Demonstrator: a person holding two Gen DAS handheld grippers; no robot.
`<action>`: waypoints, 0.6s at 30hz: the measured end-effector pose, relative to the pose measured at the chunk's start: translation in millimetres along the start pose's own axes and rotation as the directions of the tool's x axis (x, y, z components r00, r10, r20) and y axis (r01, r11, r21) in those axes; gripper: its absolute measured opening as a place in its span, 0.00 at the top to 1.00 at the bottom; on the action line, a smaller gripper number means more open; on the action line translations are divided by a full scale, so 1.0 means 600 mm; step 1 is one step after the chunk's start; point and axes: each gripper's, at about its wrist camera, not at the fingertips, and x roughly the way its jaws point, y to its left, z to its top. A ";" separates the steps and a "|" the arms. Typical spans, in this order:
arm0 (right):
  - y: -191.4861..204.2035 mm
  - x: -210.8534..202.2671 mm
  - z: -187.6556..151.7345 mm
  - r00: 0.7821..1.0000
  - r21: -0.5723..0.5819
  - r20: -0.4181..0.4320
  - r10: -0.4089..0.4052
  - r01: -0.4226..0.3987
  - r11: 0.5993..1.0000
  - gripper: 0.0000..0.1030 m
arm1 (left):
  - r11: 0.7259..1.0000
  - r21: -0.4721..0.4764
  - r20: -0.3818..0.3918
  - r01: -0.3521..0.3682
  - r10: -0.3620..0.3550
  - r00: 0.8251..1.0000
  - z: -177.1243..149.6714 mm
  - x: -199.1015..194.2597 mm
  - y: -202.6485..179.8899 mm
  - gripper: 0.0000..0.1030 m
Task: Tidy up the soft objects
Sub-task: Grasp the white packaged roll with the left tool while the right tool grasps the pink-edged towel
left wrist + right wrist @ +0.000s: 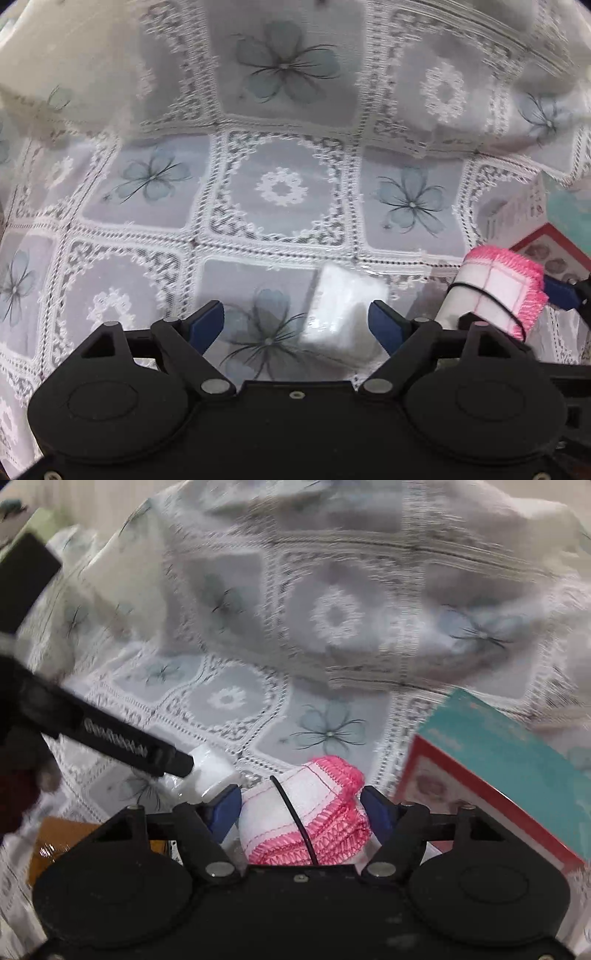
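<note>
A white soft pack in clear wrap (341, 310) lies on the lace tablecloth between the blue pads of my left gripper (297, 319), which is open around it without touching. It also shows in the right wrist view (207, 773), under the left gripper's black finger (118, 747). A rolled white cloth with pink crochet edging and a black band (306, 818) sits between the blue pads of my right gripper (301, 808), which is closed on it. The roll shows at the right of the left wrist view (495, 291).
A teal and red box (509, 775) stands right of the roll, also seen in the left wrist view (554, 243). The floral lace tablecloth (280, 184) rises in folds at the back. An orange-brown packet (55, 838) lies at lower left.
</note>
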 end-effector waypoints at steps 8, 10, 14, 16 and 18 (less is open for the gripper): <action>-0.026 0.006 -0.004 1.000 0.072 -0.028 0.006 -0.003 0.997 0.52 | 0.996 0.076 -0.006 -0.040 0.040 0.999 -0.015 0.028 -0.030 0.17; -0.024 0.002 -0.006 1.000 0.054 -0.020 -0.009 0.010 0.998 0.40 | 0.995 0.095 -0.014 -0.041 0.042 0.999 -0.015 0.037 -0.032 0.17; -0.014 -0.005 -0.007 1.000 0.008 -0.006 -0.025 0.025 1.000 0.24 | 0.993 0.115 -0.041 -0.019 0.024 0.999 -0.012 0.054 -0.040 0.17; -0.006 -0.007 -0.008 1.000 -0.022 -0.006 -0.019 0.019 1.000 0.22 | 0.992 0.127 -0.053 -0.015 0.022 0.998 -0.013 0.062 -0.043 0.25; 0.004 -0.002 -0.009 0.999 -0.071 -0.010 -0.043 0.042 0.997 0.20 | 0.991 0.132 -0.051 -0.016 0.023 0.998 -0.016 0.065 -0.042 0.27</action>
